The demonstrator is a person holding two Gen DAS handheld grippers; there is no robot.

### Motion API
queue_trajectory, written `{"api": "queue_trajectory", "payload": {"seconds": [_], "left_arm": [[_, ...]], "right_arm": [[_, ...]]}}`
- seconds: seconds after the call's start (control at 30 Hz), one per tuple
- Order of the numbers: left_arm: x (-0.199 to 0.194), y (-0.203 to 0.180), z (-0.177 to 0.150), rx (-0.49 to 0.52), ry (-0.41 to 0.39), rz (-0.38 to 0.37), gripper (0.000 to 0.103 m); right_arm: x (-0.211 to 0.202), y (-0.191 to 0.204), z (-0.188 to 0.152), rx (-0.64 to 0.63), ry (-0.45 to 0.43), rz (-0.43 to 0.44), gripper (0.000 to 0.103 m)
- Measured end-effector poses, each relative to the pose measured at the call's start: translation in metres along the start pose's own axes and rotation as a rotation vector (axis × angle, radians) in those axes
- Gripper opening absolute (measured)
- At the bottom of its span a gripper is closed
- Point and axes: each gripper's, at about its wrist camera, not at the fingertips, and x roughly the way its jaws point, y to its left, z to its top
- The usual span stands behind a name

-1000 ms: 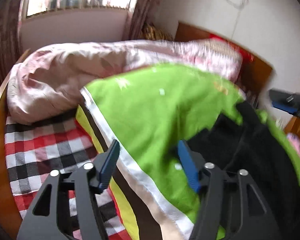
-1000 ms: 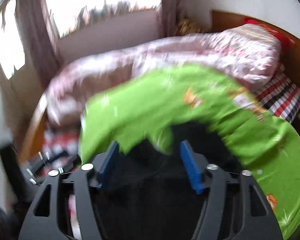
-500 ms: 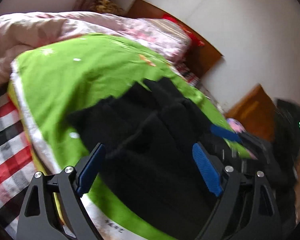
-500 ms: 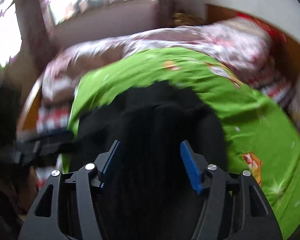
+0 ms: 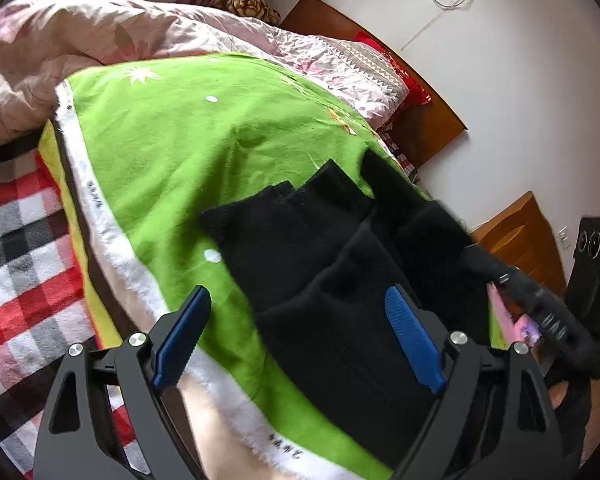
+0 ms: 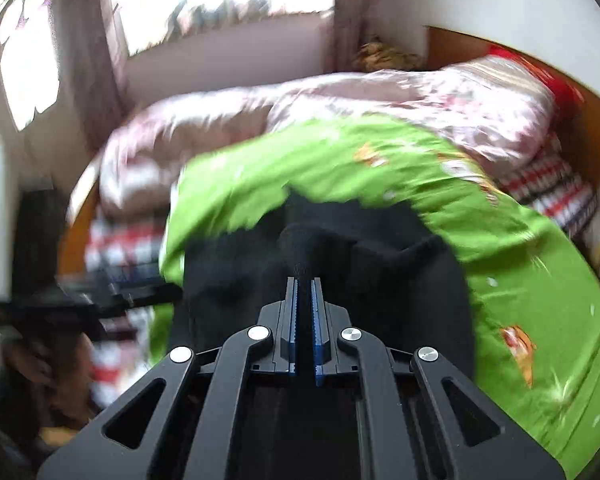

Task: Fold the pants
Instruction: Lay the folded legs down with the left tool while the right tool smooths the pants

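Black pants [image 5: 340, 280] are lying bunched on a green blanket [image 5: 188, 152] spread over the bed, toward the blanket's near right side. In the left wrist view, two leg ends are pointing up the blanket, their cuffs stopping short of its middle.

Left gripper [image 5: 298, 340] is hovering over the near edge of the pants with its jaws standing wide; nothing is pressed between the blue pads [image 5: 182, 340]. The left pad is sitting over bare green cloth, the right one over black fabric.

Right gripper [image 6: 303, 320] is pinching a raised fold of the pants [image 6: 300, 252]; its jaws are nearly touching, with black cloth rising out between the tips.

Edges: the blanket's white border [image 5: 112, 248] is running diagonally down the left, with a yellow and brown stripe outside it, then a red, black and white checked sheet [image 5: 16, 240]. A pink quilt [image 5: 100, 40] is piled along the far side. The green area up and left of the pants is lying bare.

Writing: small dark characters are printed on the white border in two places [image 5: 286, 442], too small to read.
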Motion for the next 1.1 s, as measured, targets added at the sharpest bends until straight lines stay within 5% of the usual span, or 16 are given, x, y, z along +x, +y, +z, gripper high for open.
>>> {"api": "queue_trajectory", "payload": {"seconds": [0.2, 0.3, 0.43, 0.53, 0.63, 0.7, 0.77, 0.9, 1.0, 1.1], "left_arm": [[0.038, -0.025, 0.024, 0.011, 0.111, -0.203, 0.097], [0.046, -0.028, 0.032, 0.004, 0.111, -0.176, 0.096], [0.027, -0.002, 0.032, -0.103, 0.042, -0.061, 0.092], [0.018, 0.018, 0.03, -0.126, 0.074, -0.037, 0.092], [-0.006, 0.034, 0.028, -0.132, 0.031, 0.006, 0.093], [-0.018, 0.045, 0.025, -0.158, 0.009, -0.009, 0.096], [-0.024, 0.049, 0.025, -0.166, 0.012, -0.035, 0.096], [-0.018, 0.037, 0.021, -0.15, 0.038, -0.128, 0.094], [0.003, 0.018, 0.024, -0.105, 0.082, -0.15, 0.068], [0.022, 0.005, 0.025, -0.079, 0.105, -0.121, 0.067]], "right_arm": [[-0.036, 0.01, 0.009, 0.089, -0.1, 0.166, 0.008], [-0.045, 0.051, 0.003, -0.008, -0.108, 0.191, 0.008], [-0.009, 0.079, -0.013, -0.111, -0.03, 0.058, 0.008], [0.025, 0.076, -0.033, -0.079, 0.062, 0.116, 0.009], [0.049, 0.083, -0.051, -0.08, 0.178, 0.181, 0.019], [0.043, 0.085, -0.049, -0.075, 0.172, 0.236, 0.032], [0.03, 0.08, -0.044, -0.036, 0.143, 0.304, 0.058], [0.0, 0.075, -0.037, -0.099, 0.069, 0.167, 0.06], [-0.009, 0.079, -0.045, -0.137, 0.083, 0.096, 0.059], [-0.03, 0.069, -0.067, -0.133, 0.066, 0.069, 0.059]]}}
